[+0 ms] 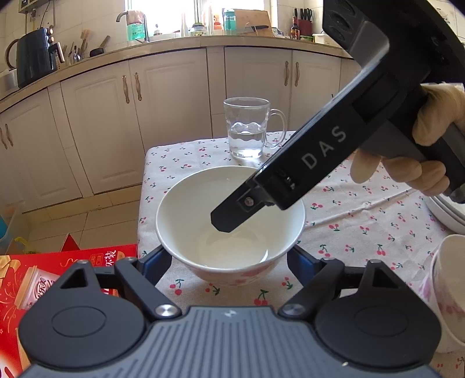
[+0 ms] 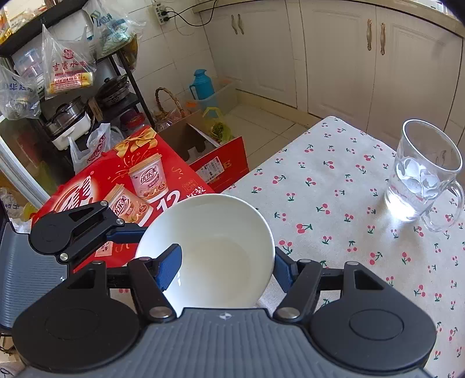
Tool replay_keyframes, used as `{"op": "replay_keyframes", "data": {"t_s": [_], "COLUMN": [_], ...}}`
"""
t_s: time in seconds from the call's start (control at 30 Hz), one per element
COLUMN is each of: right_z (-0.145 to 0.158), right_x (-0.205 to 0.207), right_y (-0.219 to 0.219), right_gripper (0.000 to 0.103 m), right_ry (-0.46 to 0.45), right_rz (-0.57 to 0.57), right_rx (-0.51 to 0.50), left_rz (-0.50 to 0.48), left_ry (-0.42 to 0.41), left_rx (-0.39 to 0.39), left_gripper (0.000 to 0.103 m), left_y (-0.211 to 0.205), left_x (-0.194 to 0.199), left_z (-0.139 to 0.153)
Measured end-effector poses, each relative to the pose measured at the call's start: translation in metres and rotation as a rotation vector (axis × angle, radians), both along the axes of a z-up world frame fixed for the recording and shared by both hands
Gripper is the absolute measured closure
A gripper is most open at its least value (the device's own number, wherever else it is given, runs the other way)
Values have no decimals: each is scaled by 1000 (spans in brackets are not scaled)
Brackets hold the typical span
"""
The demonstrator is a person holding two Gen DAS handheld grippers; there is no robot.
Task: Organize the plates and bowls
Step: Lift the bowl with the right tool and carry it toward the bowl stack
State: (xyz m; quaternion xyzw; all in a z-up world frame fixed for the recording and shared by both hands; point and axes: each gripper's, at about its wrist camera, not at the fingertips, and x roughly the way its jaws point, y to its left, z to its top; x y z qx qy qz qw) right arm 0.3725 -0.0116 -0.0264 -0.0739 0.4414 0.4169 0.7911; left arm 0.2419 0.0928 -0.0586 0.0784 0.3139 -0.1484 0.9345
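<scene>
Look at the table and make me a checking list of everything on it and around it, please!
Surface: cherry-print tablecloth, no spills seen.
Job's things: white bowl near the table's edge; more white dishes at the right edge of the left wrist view.
Clutter: glass mug holding some water.
Grippers: left gripper hugs the bowl from both sides; right gripper, in a gloved hand, is open, one finger inside the bowl, one outside.
Cables: power strip with a black cord on the wall.
Surroundings: red box, blue flask, cabinets, cluttered rack.
</scene>
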Motion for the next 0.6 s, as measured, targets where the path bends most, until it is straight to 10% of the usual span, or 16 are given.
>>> {"op": "replay_keyframes", "data": {"t_s": [0.6], "right_z": [51], "right_x": [-91], "right_y": [-44], "right_gripper": [31], "right_ry": [-75], "right_rz": [-26], "right_rx": [28], "left_rz": [-70], "left_ry": [-28], "left_rx": [-1], "left_gripper": [17], "left_y": [-30], "left_x": [-76], "left_z": [50]}}
